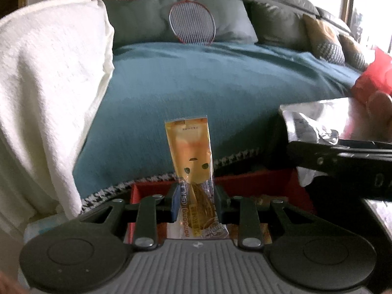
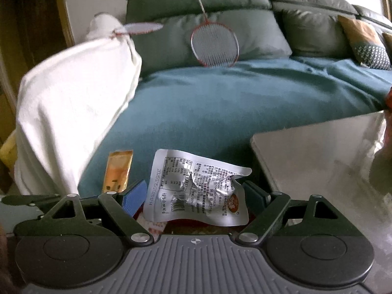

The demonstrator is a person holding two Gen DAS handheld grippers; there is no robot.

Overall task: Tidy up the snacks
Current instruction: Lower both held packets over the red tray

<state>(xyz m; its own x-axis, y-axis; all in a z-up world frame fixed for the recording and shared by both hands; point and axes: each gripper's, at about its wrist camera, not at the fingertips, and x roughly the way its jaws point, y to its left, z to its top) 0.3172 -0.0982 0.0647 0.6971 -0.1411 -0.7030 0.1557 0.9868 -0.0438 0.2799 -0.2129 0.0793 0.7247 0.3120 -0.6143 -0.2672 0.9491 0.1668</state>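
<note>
My left gripper (image 1: 196, 203) is shut on a yellow snack packet (image 1: 189, 147), which stands upright between the blue pads. Under it lies an open red box (image 1: 257, 183) with other wrapped snacks inside. In the right wrist view, my right gripper (image 2: 196, 196) grips a crumpled silver foil packet (image 2: 196, 183) across its width, printed side up. The jaws stand wide around it. The yellow packet (image 2: 118, 169) shows just to its left. In the left wrist view the right gripper (image 1: 343, 161) hangs at the right edge with the silver packet (image 1: 306, 125).
A sofa with a teal blanket (image 2: 232, 103) fills the background. A white throw (image 2: 73, 103) drapes its left arm and two badminton rackets (image 2: 215, 44) lean on the cushions. A pale tabletop (image 2: 318, 166) lies to the right. A hand (image 1: 379, 107) in a red sleeve holds the right gripper.
</note>
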